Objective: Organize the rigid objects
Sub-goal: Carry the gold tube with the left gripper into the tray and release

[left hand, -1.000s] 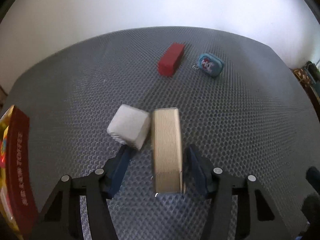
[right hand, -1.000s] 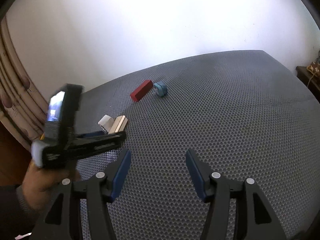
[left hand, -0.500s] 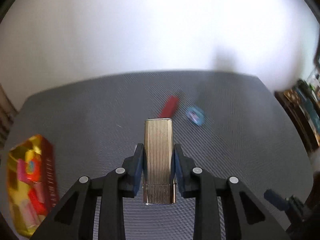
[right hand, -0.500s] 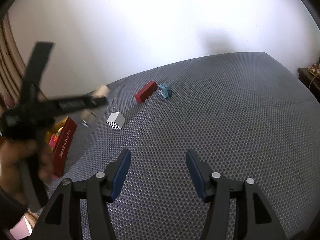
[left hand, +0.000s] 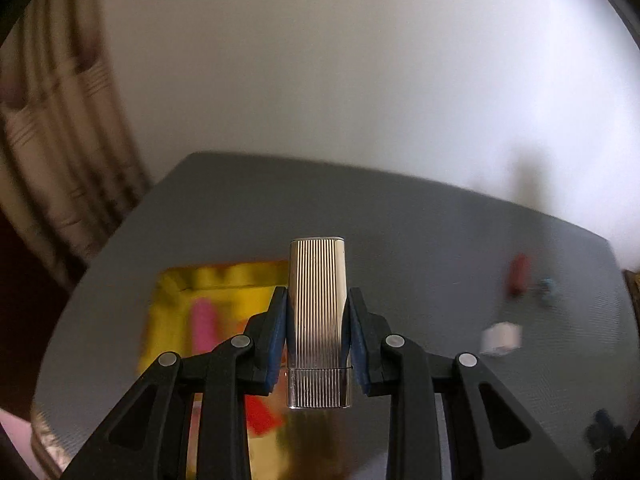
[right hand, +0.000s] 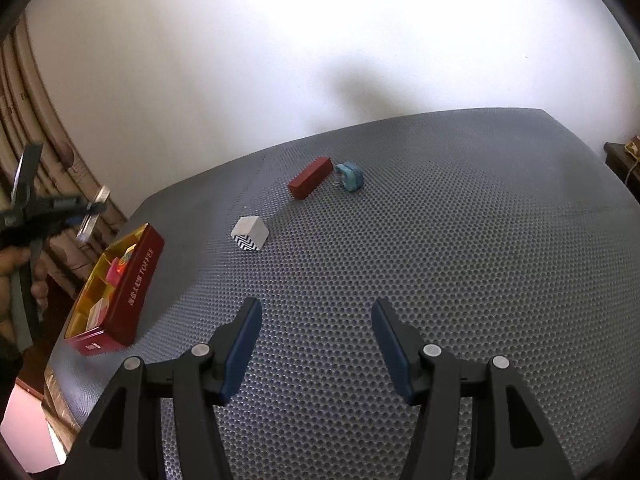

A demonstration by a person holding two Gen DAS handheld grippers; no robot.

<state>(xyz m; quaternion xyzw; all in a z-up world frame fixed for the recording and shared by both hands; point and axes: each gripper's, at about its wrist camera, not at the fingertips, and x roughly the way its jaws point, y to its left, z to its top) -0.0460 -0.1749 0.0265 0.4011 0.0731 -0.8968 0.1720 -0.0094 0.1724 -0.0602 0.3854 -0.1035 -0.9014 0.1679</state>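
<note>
My left gripper [left hand: 317, 300] is shut on a ribbed gold lighter [left hand: 318, 320] and holds it in the air above the open red toffee tin [left hand: 224, 292] with a gold inside. In the right wrist view the left gripper [right hand: 86, 210] with the lighter [right hand: 93, 216] hangs over the tin [right hand: 132, 276] at the mat's left edge. My right gripper [right hand: 316, 320] is open and empty above the mat. A white cube [right hand: 250, 233], a red block [right hand: 311, 177] and a small blue tin [right hand: 349, 176] lie on the mat.
The grey dotted mat [right hand: 440, 260] covers the table. The tin holds several coloured pieces [right hand: 120, 268]. A curtain [left hand: 60, 140] hangs at the left and a white wall stands behind. Dark furniture [right hand: 624, 160] is at the far right.
My left gripper closed on the gold lighter, lifted it off the mat from beside the white cube and swung left over the toffee tin. My right gripper stayed open and nearly still.
</note>
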